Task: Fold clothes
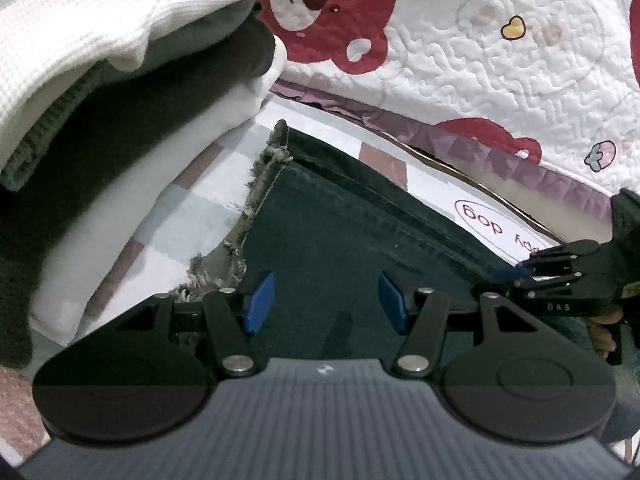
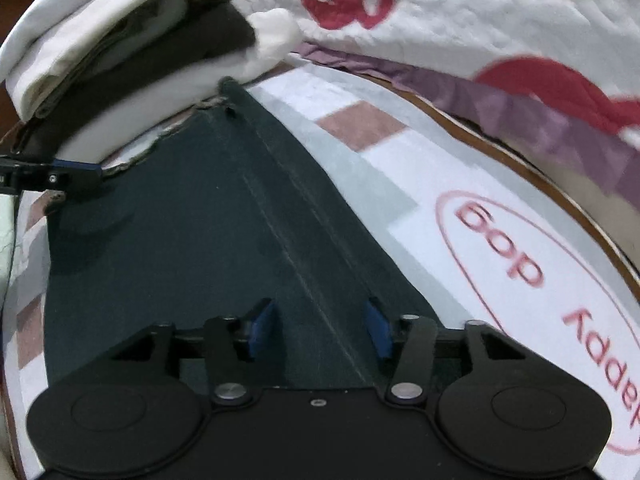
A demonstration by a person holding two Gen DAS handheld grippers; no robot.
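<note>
Dark blue jeans [image 1: 336, 224] with a frayed hem [image 1: 248, 200] lie flat on a checked mat [image 1: 180, 208]. My left gripper [image 1: 326, 304] is open just above the denim, near the frayed hem. My right gripper [image 2: 320, 330] is open low over the jeans [image 2: 192, 232], straddling a long seam [image 2: 296, 256]. The right gripper also shows at the right edge of the left wrist view [image 1: 560, 276]. The left gripper's tip shows at the left edge of the right wrist view [image 2: 76, 172], next to the hem.
A stack of folded white and dark green clothes [image 1: 100, 120] sits at the left, touching the hem end of the jeans; it also shows in the right wrist view [image 2: 132, 64]. A white quilt with red bears [image 1: 460, 52] lies behind. The mat has red lettering [image 2: 520, 264].
</note>
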